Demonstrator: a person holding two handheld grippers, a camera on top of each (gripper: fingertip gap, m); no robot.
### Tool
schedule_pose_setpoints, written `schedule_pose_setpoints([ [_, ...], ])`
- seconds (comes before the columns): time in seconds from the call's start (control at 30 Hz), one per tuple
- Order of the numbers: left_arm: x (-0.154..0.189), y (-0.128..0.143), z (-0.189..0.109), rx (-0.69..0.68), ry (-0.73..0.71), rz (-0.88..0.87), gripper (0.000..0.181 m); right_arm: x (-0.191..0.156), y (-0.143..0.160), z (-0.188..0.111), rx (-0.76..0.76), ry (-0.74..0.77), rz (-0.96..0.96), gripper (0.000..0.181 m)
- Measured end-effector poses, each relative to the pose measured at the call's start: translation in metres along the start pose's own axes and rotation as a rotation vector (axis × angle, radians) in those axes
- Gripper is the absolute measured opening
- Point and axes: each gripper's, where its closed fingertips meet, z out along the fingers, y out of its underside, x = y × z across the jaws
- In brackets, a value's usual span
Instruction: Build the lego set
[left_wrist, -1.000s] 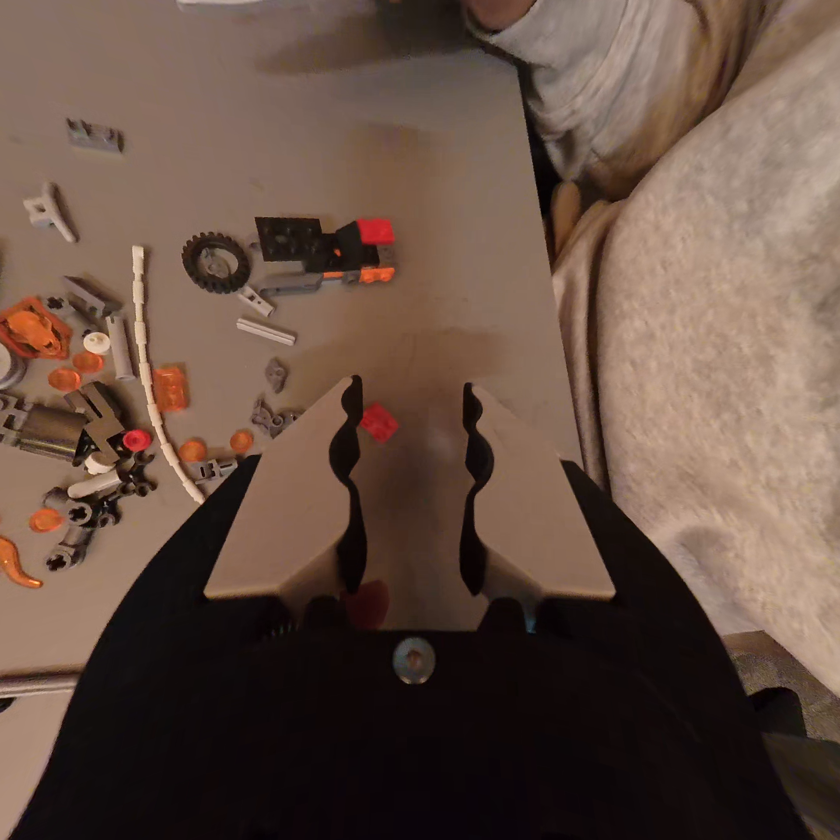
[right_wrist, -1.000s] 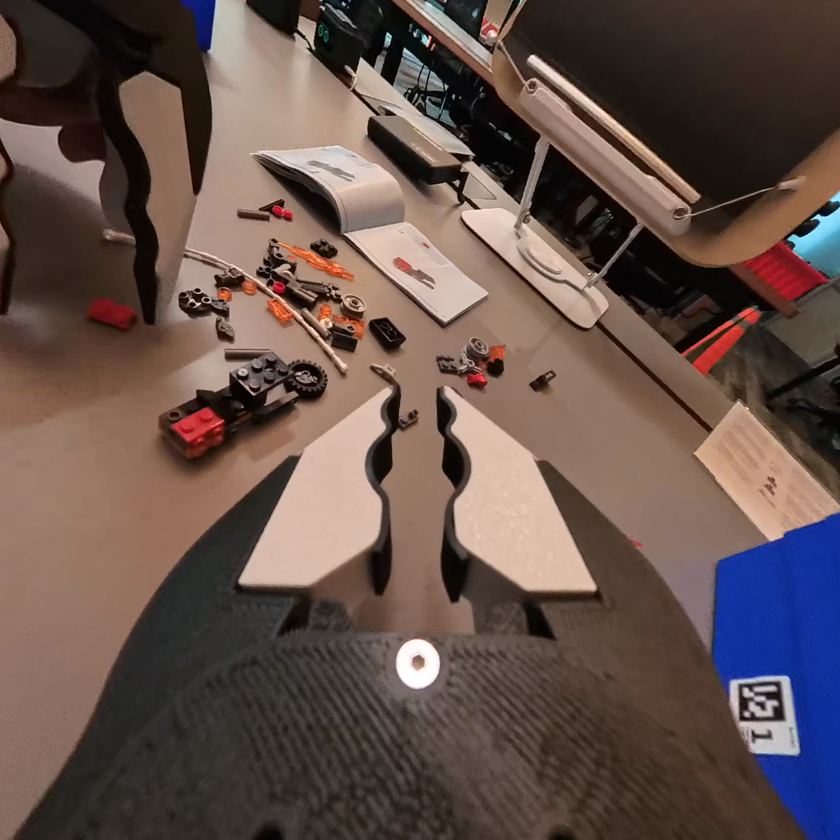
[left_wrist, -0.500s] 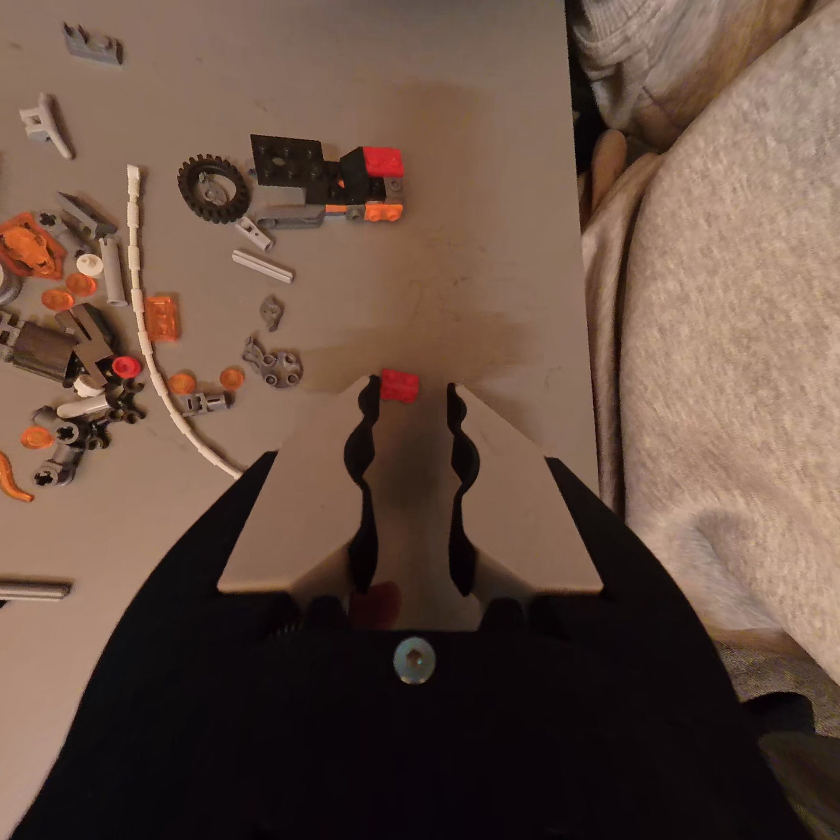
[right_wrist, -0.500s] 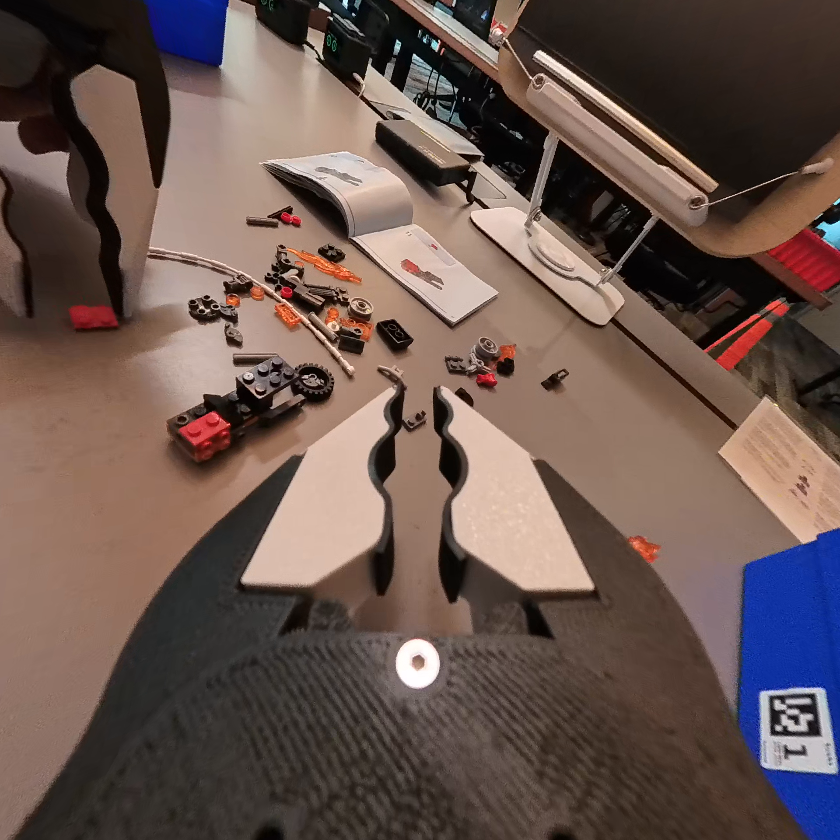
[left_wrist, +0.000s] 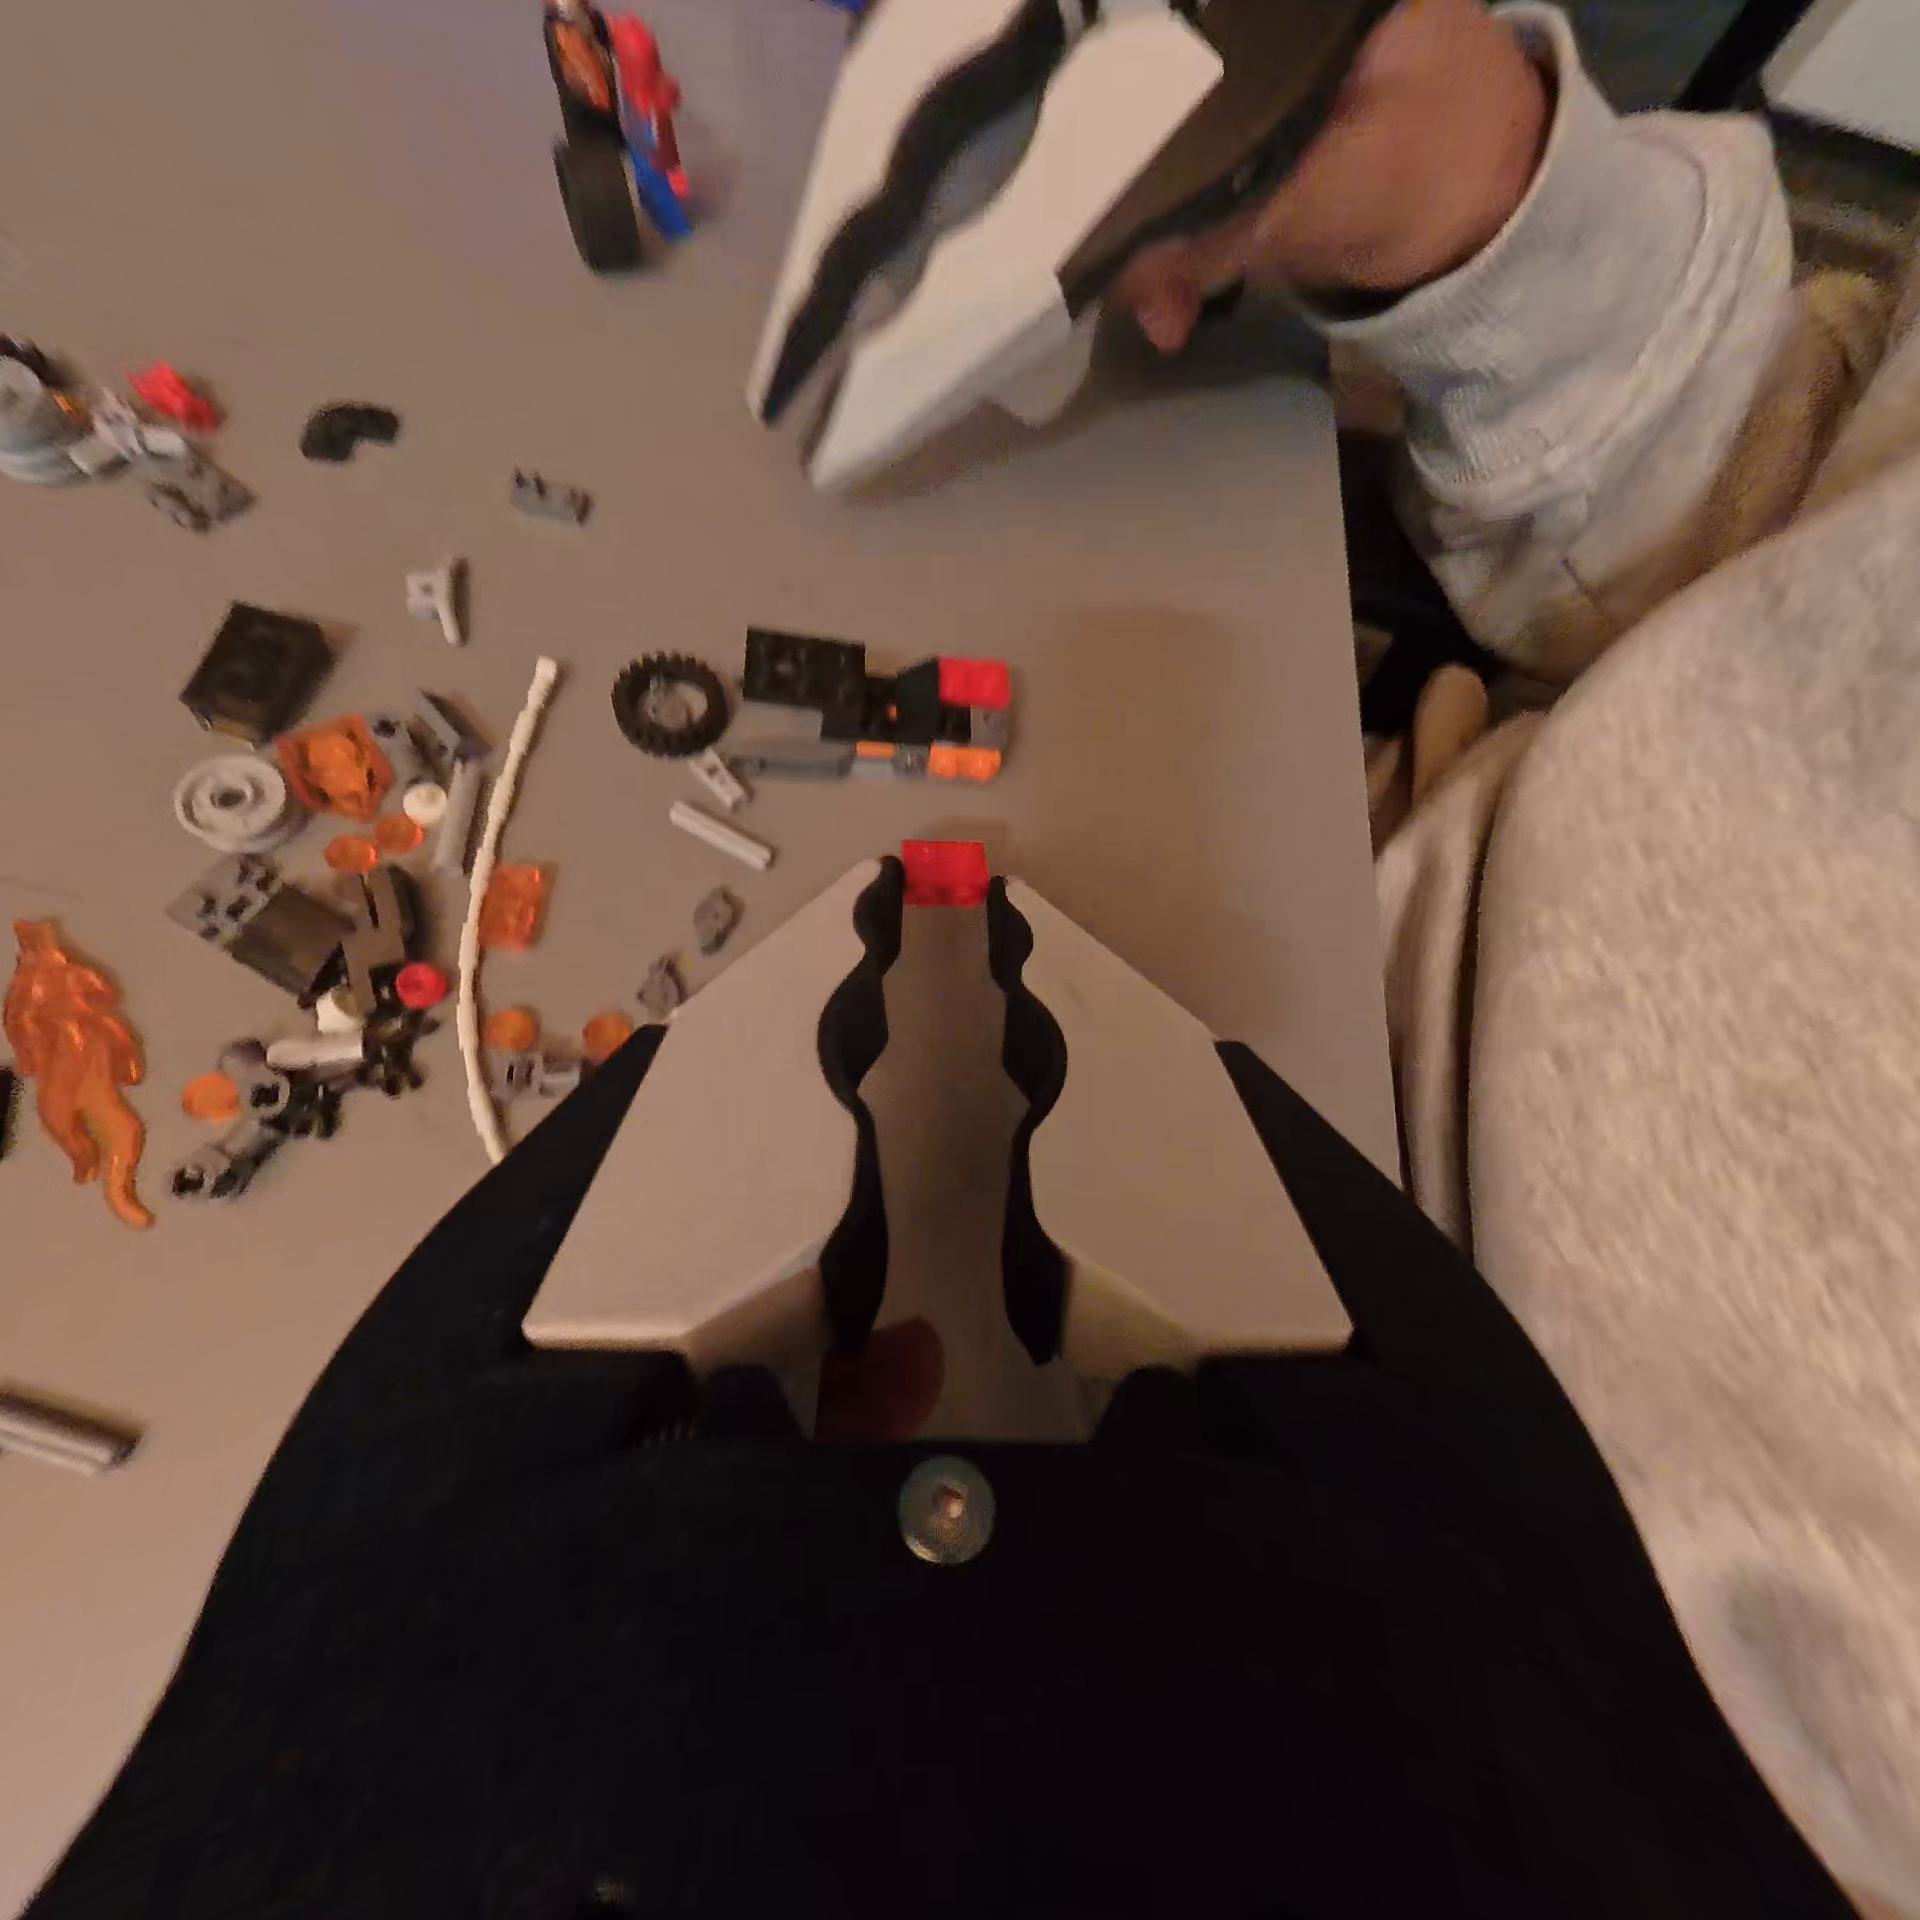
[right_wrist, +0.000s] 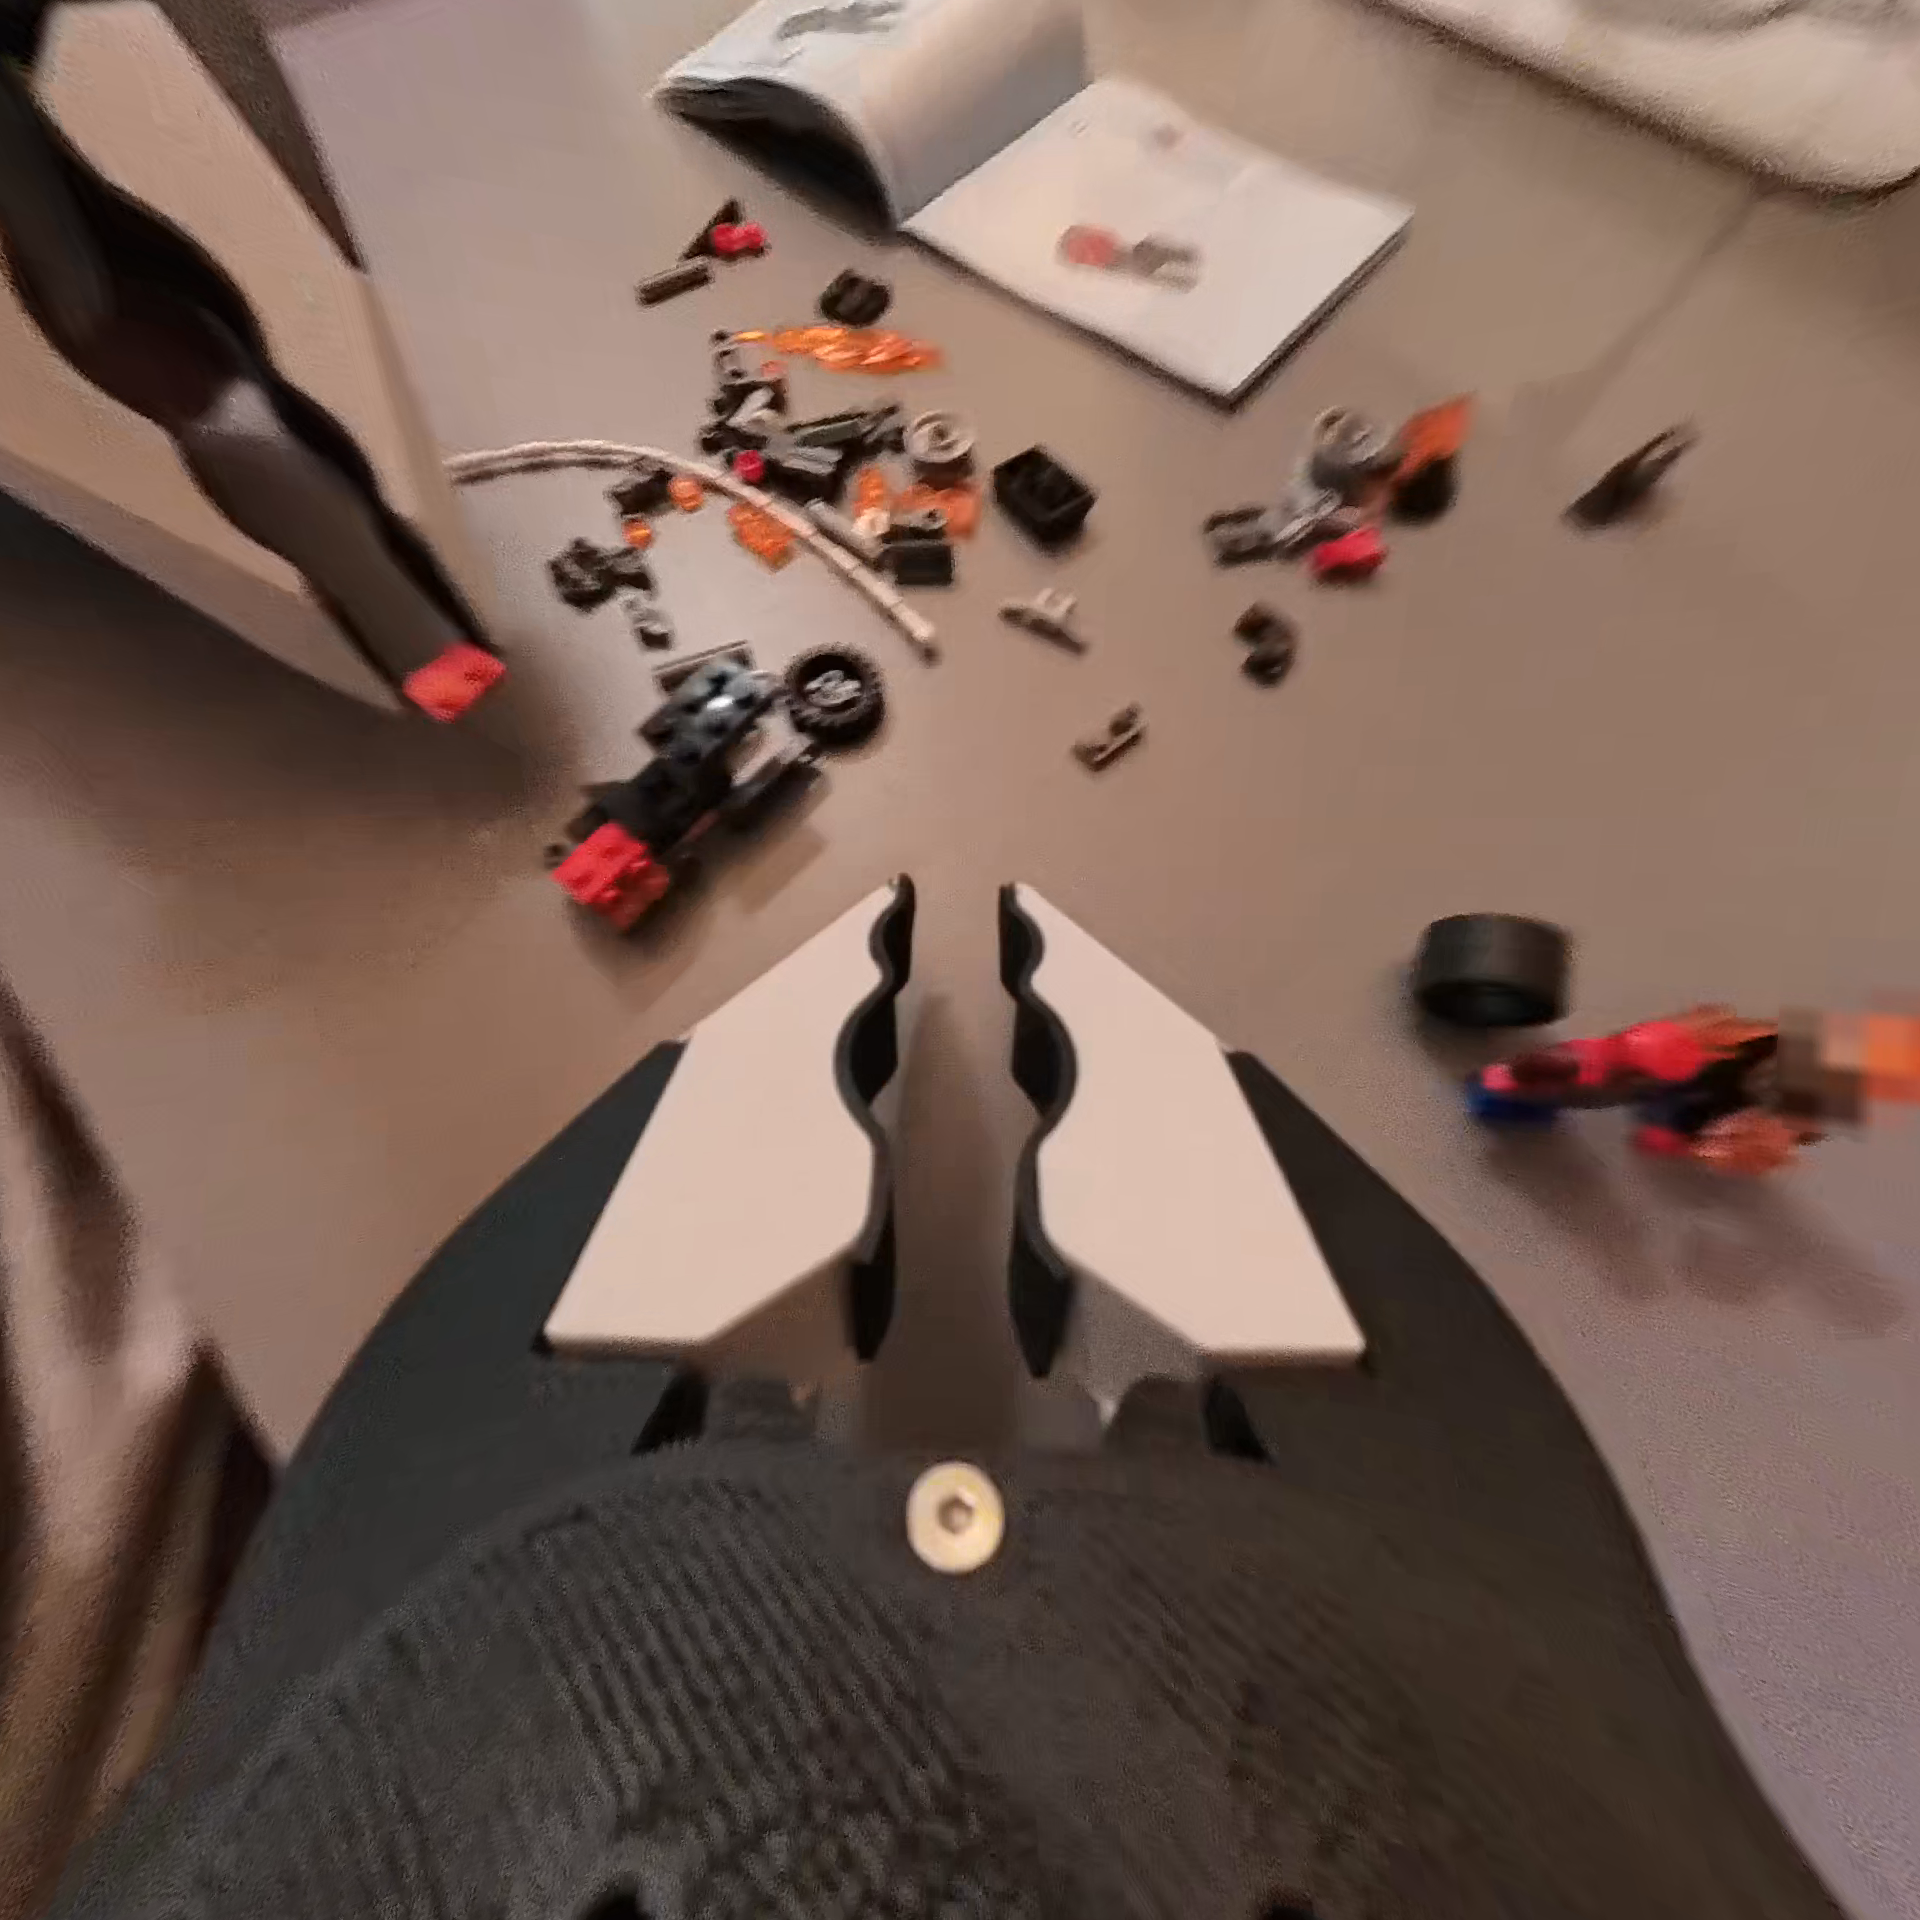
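The left gripper pinches a small red brick at its very tips, leaving the underside free, probably for pressing onto the half-built vehicle just above it in the frame, on the counter. The right gripper, jaws slightly parted and empty, hovers near that vehicle, likely to steady it.

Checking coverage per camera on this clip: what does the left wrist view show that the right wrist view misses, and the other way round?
Only the left wrist view: the person's hand and pale sleeve holding the right tool, plus a grey rod at the left edge.

Only the right wrist view: the open booklet.

Both: the table, the left tool shut on a red brick, the half-built bike, the scattered parts, a finished bike.
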Motion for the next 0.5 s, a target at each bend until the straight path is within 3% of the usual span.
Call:
schedule_pose_setpoints([
  [0.1,-0.001,-0.015,0.011,0.063,-0.015,0.015,0.015,-0.016,0.004,0.001,-0.008,-0.121,0.07,0.012],
  [0.5,0.009,-0.02,0.027,0.044,0.031,-0.01,0.015,-0.051,0.009,0.012,-0.079,-0.215,0.0,0.016],
])
